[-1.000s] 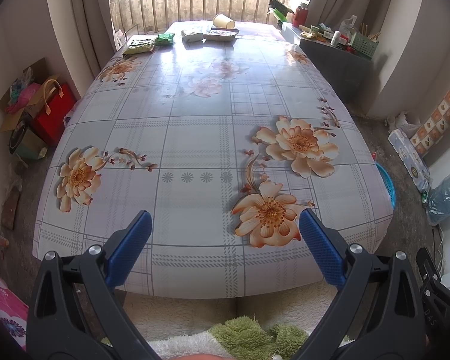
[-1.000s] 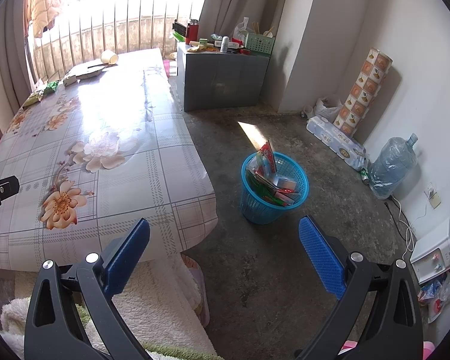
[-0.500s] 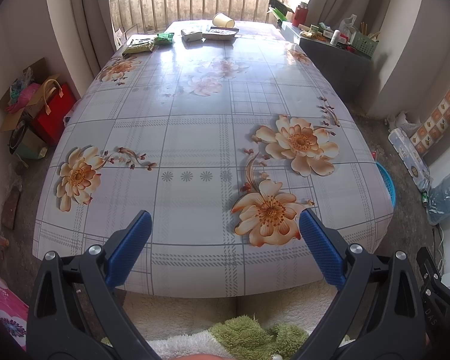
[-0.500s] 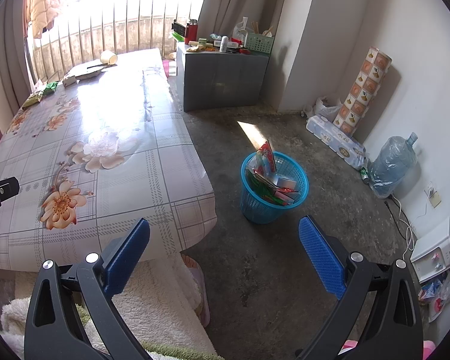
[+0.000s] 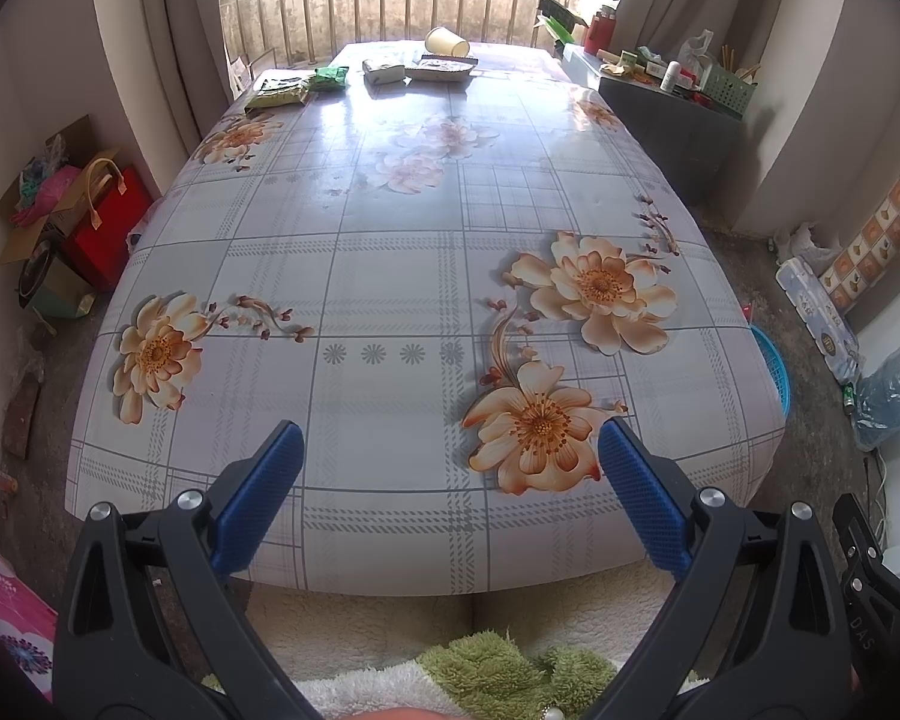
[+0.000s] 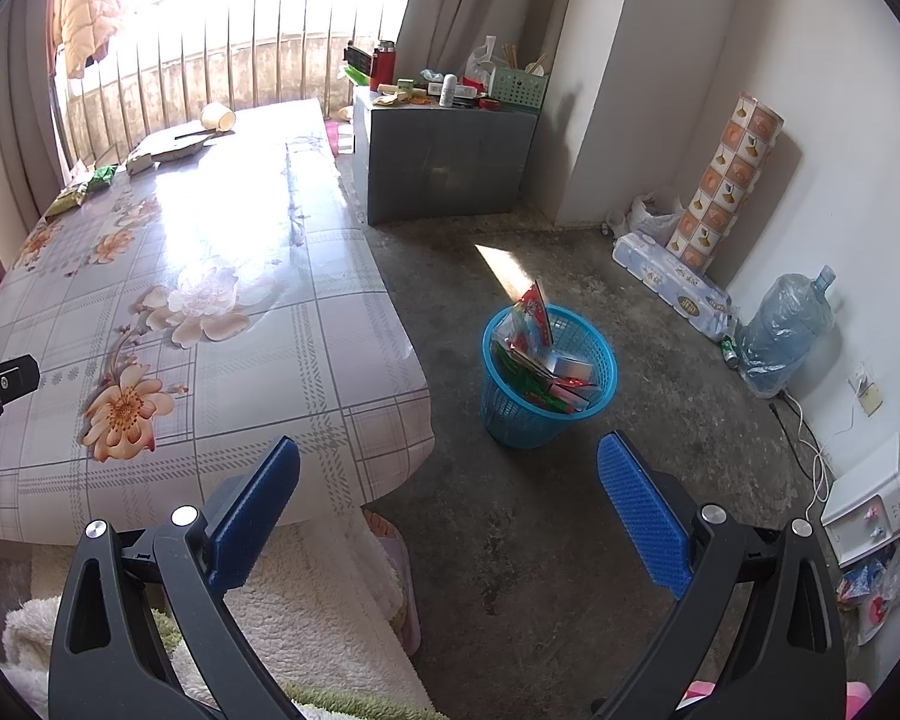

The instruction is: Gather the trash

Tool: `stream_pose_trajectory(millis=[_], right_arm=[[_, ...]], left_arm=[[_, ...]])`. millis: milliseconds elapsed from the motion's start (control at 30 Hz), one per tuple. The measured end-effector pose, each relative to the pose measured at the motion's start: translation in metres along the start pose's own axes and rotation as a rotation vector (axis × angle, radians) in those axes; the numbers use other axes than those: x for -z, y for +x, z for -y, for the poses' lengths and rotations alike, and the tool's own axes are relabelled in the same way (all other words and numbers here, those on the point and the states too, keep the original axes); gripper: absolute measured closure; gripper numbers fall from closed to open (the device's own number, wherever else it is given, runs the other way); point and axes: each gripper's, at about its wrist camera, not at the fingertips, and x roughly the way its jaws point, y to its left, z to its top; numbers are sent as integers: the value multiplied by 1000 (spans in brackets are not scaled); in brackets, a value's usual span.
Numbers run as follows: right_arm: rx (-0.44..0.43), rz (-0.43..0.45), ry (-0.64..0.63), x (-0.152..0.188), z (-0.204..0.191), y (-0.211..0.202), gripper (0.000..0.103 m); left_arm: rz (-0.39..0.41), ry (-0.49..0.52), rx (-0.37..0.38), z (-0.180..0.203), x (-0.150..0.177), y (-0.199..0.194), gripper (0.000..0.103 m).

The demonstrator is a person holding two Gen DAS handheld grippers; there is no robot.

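Observation:
A blue mesh trash basket (image 6: 549, 381) stands on the concrete floor right of the table and holds several wrappers and boxes; its rim shows in the left wrist view (image 5: 773, 367). On the far end of the floral table (image 5: 390, 276) lie green snack packets (image 5: 279, 90), a small box (image 5: 383, 71), a flat tray (image 5: 441, 67) and a tipped paper cup (image 5: 447, 41); the cup also shows in the right wrist view (image 6: 217, 117). My left gripper (image 5: 447, 468) is open and empty over the table's near edge. My right gripper (image 6: 448, 483) is open and empty above the floor, short of the basket.
A grey cabinet (image 6: 444, 153) with clutter on top stands beyond the basket. A water jug (image 6: 786, 330), paper-roll packs (image 6: 669, 276) and a patterned roll (image 6: 729, 180) line the right wall. Red bags and boxes (image 5: 72, 222) sit left of the table. A fluffy rug (image 5: 498, 666) lies below.

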Motion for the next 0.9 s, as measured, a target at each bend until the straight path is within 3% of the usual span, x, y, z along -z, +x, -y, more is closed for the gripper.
stream_pose_trajectory(millis=[900], right_arm=[[1,-1,0,-3,-1,-1,6]], left_arm=[[-3,0,0,0,1,-1,8]])
